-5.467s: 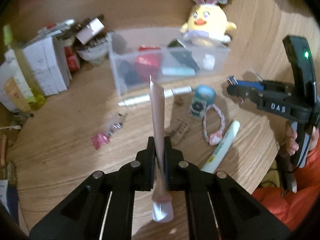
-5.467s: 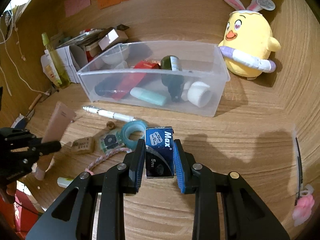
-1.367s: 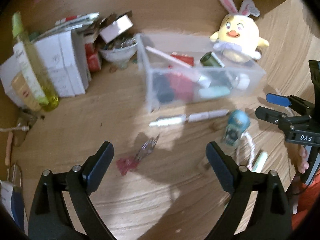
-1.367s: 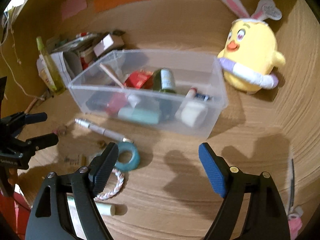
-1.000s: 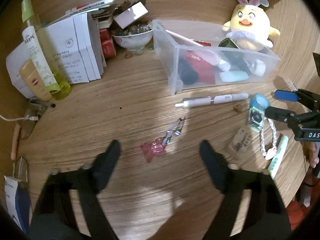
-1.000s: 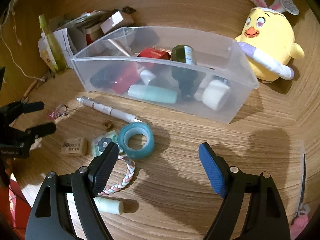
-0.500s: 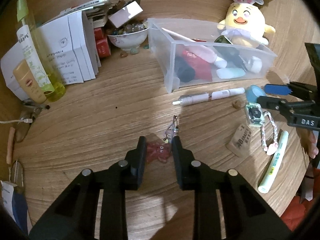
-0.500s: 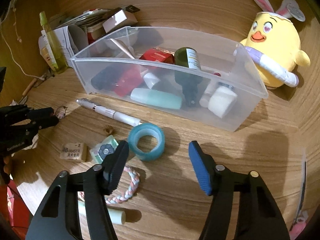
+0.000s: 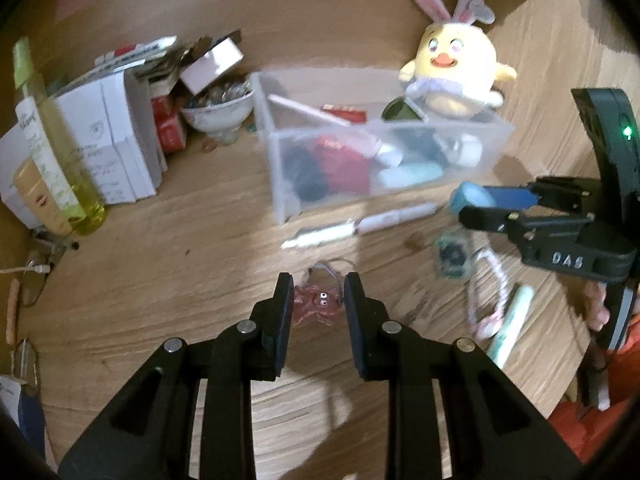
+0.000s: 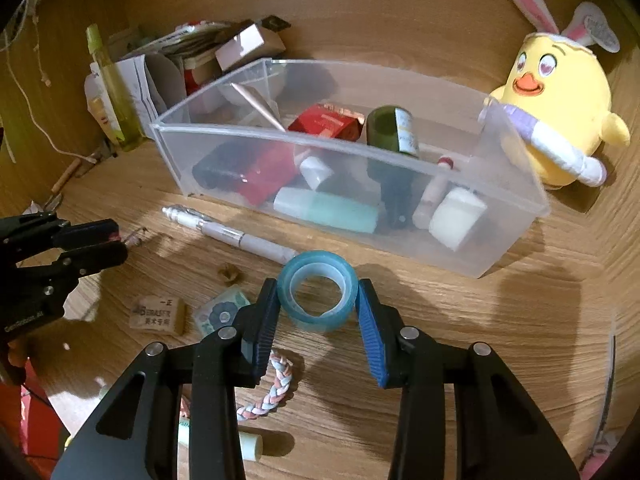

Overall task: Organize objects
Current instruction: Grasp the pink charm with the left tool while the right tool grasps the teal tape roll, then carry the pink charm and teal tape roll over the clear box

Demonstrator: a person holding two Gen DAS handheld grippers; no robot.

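Note:
My left gripper (image 9: 316, 300) is shut on a pink charm keychain (image 9: 314, 306) just above the wooden table; it also shows in the right wrist view (image 10: 116, 244). My right gripper (image 10: 316, 300) is shut on a blue tape roll (image 10: 318, 290), its fingers pressing both sides; it also shows in the left wrist view (image 9: 472, 204). A clear plastic bin (image 10: 508, 232) holds bottles, tubes and boxes; it also shows in the left wrist view (image 9: 280, 184). Loose on the table are a white pen (image 10: 228, 234), an eraser (image 10: 158, 314), a braided bracelet (image 10: 276, 392) and a pale green tube (image 9: 512, 328).
A yellow bunny-eared plush (image 10: 556, 108) sits right of the bin. White boxes (image 9: 104, 148), a yellow-green bottle (image 9: 48, 148) and a bowl (image 9: 218, 114) crowd the back left. A small patterned card (image 10: 220, 312) lies by the eraser.
The left gripper, which had dropped a tube into the bin, closed on the pink keychain. The right gripper, which had dropped the blue Max box, lowered and closed on the tape roll.

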